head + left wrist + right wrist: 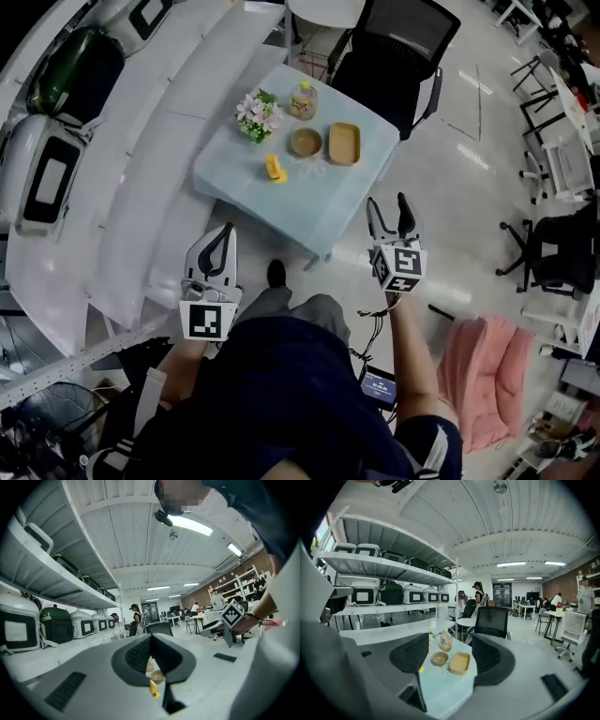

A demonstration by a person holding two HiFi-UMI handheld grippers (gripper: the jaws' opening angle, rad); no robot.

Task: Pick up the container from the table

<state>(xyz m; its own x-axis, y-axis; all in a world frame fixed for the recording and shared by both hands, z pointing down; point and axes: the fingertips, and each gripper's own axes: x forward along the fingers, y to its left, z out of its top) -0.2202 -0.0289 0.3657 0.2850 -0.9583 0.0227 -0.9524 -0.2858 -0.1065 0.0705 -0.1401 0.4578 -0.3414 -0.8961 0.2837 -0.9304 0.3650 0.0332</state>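
**Close the distance, then take the tray by its free wall**

Reach with the right gripper (pixel 387 202), the nearer of the two to the container (pixel 343 142). Look for that shallow, tan, rectangular tray toward the far right of the pale blue counter (pixel 319 202), just beside a round bowl (pixel 305 142) and at its 3 o'clock. Note a jar (pixel 302 101) at the bowl's 12 o'clock, a bunch of flowers (pixel 257 114) at its 10 o'clock and a small yellow piece (pixel 274 169) at its 7 o'clock. Treat the tray as the likeliest target, without ruling out the bowl or the jar.

Step in first, since neither gripper is anywhere near the counter's things yet. Come down over the tray from its 3 o'clock or 6 o'clock side, away from the bowl. Straddle one wall near its middle, one jaw inside and one outside, and pinch only once both are well down. Expect a light, thin-walled thing, probably quick to tilt, so lift straight and level.

As for pose, find the right gripper low, just off the counter's near right edge and pointing to 12 o'clock. See its jaws spread wide on nothing, with the counter and tray framed in the gap in the right gripper view. Find the left gripper (pixel 228 231) at the counter's 7 o'clock, pointing roughly 12 o'clock, jaws pressed together at the tips and pinching nothing. Catch only a sliver of bowl and yellow piece below those tips. Leave that one idle.
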